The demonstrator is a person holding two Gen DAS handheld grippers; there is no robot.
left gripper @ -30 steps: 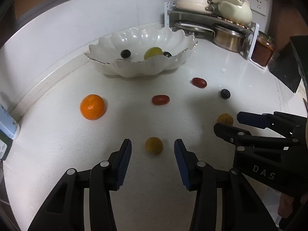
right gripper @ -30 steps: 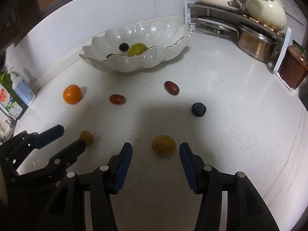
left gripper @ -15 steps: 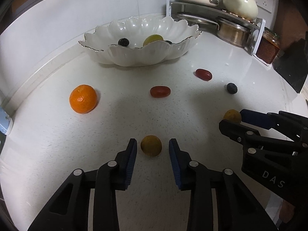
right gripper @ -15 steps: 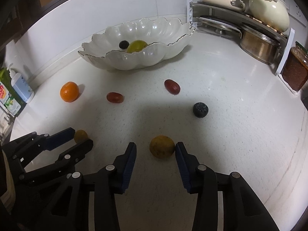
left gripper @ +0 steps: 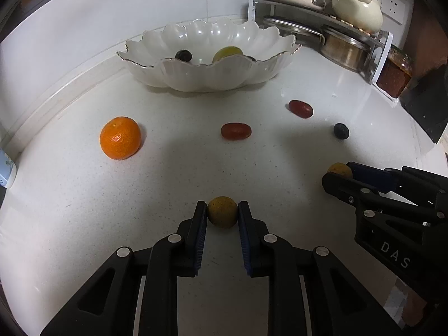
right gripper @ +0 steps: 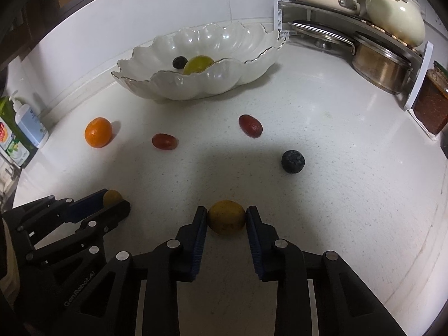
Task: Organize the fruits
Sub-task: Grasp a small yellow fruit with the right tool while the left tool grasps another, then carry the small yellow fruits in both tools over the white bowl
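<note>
Left wrist view shows my left tool [left gripper: 222, 212] clamped on one small yellow fruit [left gripper: 222, 212] on the tabletop [left gripper: 168, 184], while my right tool [right gripper: 226, 218] is closing against another yellow fruit [right gripper: 226, 217], each bound, I judge, for the scalloped bowl [left gripper: 212, 72] near the tabletop's back edge.

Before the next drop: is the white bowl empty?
No. The white bowl already holds a yellow-green fruit and a dark berry; its near wall hides any more.

Both tongs (left [left gripper: 222, 214], right [right gripper: 226, 217]) closed onto yellow fruits
</note>
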